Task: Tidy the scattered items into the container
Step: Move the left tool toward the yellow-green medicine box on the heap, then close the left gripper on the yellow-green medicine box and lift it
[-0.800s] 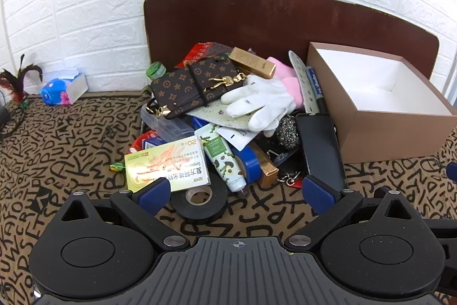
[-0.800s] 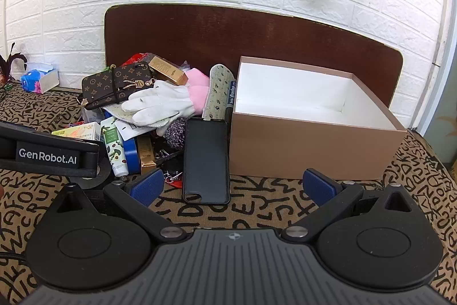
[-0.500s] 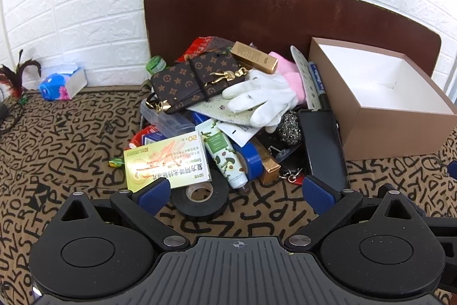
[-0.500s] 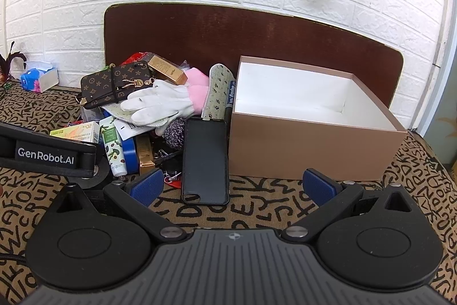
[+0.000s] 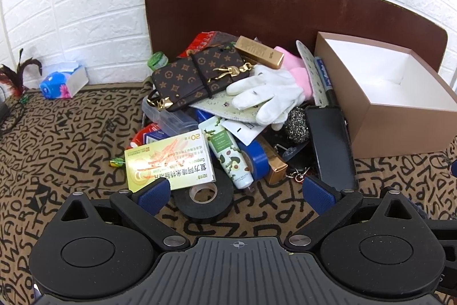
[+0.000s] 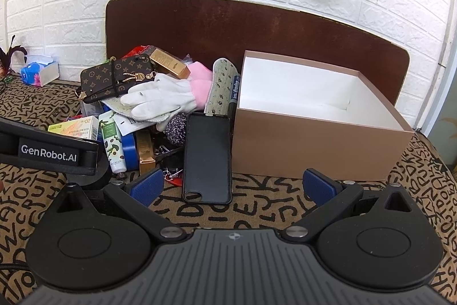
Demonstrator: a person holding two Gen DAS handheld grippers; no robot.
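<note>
A pile of items lies left of an empty tan box [image 5: 400, 130] [image 6: 314, 150]. The pile holds a brown patterned wallet [image 5: 197, 76], a white glove [image 5: 265, 96] [image 6: 160, 99], a gold box [image 5: 260, 52], a yellow medicine box [image 5: 168, 162], a cream tube [image 5: 228, 153], a black tape roll [image 5: 203, 200] and a black phone case [image 5: 332, 145] [image 6: 207, 156]. My left gripper [image 5: 235, 195] is open and empty, just before the tape roll. My right gripper [image 6: 232, 187] is open and empty, near the phone case's front end.
A dark brown board [image 6: 257, 27] leans on the white brick wall behind the pile and box. A tissue pack [image 5: 62, 80] sits at the far left by the wall. The left gripper's body [image 6: 48, 150] shows at the left of the right wrist view.
The left gripper has moved a little forward toward the pile and tilted down. The right gripper has barely moved. Both stay open.
</note>
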